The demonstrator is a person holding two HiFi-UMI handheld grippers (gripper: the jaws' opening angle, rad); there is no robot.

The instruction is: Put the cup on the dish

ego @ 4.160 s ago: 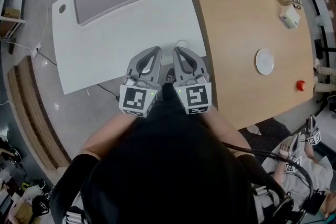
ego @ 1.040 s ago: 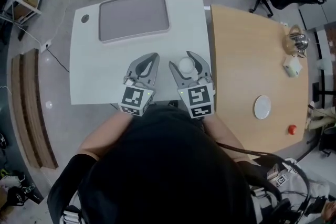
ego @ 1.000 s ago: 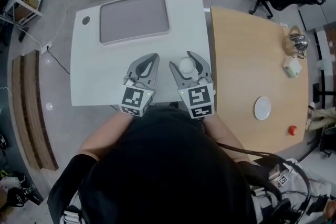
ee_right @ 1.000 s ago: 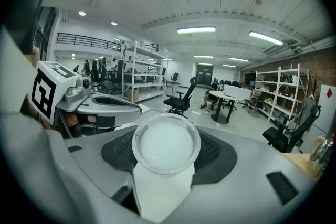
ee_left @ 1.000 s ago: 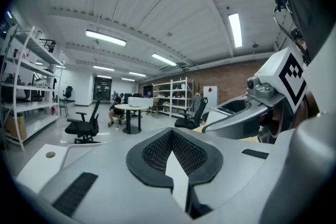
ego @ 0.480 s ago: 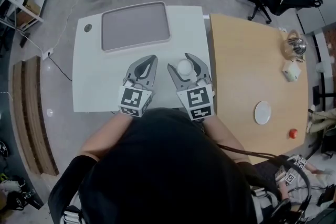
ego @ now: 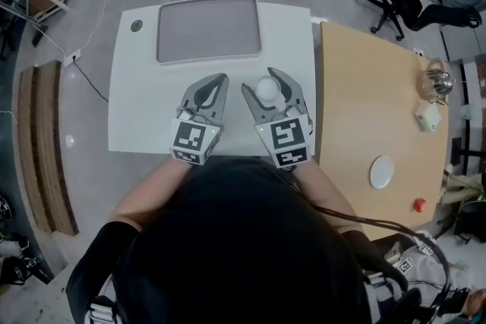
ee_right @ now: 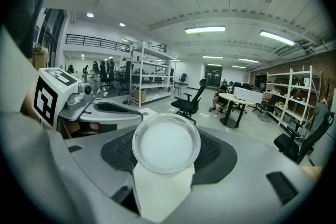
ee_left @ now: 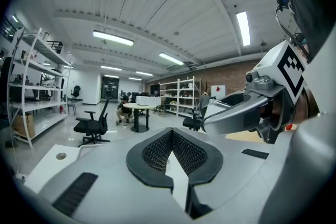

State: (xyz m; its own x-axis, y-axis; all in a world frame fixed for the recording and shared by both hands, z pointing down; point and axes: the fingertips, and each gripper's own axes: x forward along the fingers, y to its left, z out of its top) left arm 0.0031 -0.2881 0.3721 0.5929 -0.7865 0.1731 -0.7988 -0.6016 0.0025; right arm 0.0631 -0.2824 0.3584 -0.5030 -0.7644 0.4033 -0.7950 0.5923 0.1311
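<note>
Looking down in the head view, the left tongs (ego: 216, 84) and right tongs (ego: 263, 81) sit side by side at frame centre, above the near edge of a white desk (ego: 137, 110). The cup (ego: 266, 89), small and white, is clamped between the right jaws. The dish (ego: 381, 172) lies well apart at lower right, on a wooden desk (ego: 364, 102). A grey tray (ego: 209, 28) lies at top centre.

The left gripper view shows its jaws pressed together, nothing between them.

The right gripper view shows its jaws closed on the cup, one round end facing the camera at frame centre.
</note>
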